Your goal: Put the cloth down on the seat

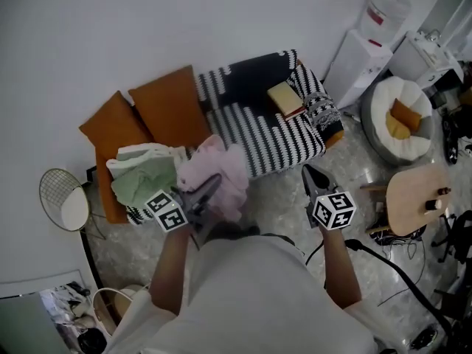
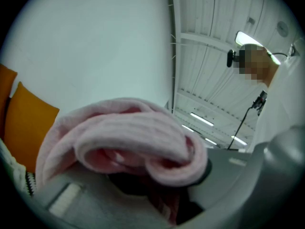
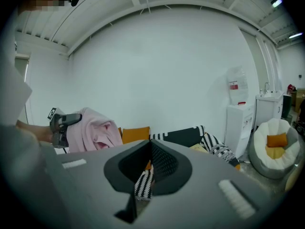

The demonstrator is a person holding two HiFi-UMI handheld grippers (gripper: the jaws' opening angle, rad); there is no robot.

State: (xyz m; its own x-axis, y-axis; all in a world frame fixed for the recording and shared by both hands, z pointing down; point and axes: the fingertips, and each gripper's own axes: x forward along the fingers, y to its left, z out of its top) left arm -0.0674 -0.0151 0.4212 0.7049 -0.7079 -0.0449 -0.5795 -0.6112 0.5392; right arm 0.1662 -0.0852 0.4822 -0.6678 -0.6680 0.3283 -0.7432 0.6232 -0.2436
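Note:
A pink cloth (image 1: 219,172) hangs bunched from my left gripper (image 1: 212,185), which is shut on it above the sofa's front edge. In the left gripper view the pink cloth (image 2: 128,132) drapes over the jaws and hides the fingertips. The seat (image 1: 271,136) is a sofa covered by a black-and-white striped blanket, just beyond the cloth. My right gripper (image 1: 310,174) hovers over the floor in front of the sofa's right half, jaws together and empty. From the right gripper view its jaws (image 3: 150,156) meet, and the pink cloth (image 3: 97,130) shows at left.
Two orange cushions (image 1: 169,105) lean at the sofa's left, with a pile of green and white clothes (image 1: 147,172) below them. A tan book (image 1: 286,98) lies on the seat. A water dispenser (image 1: 369,43), white beanbag (image 1: 402,116) and round wooden table (image 1: 419,198) stand at right.

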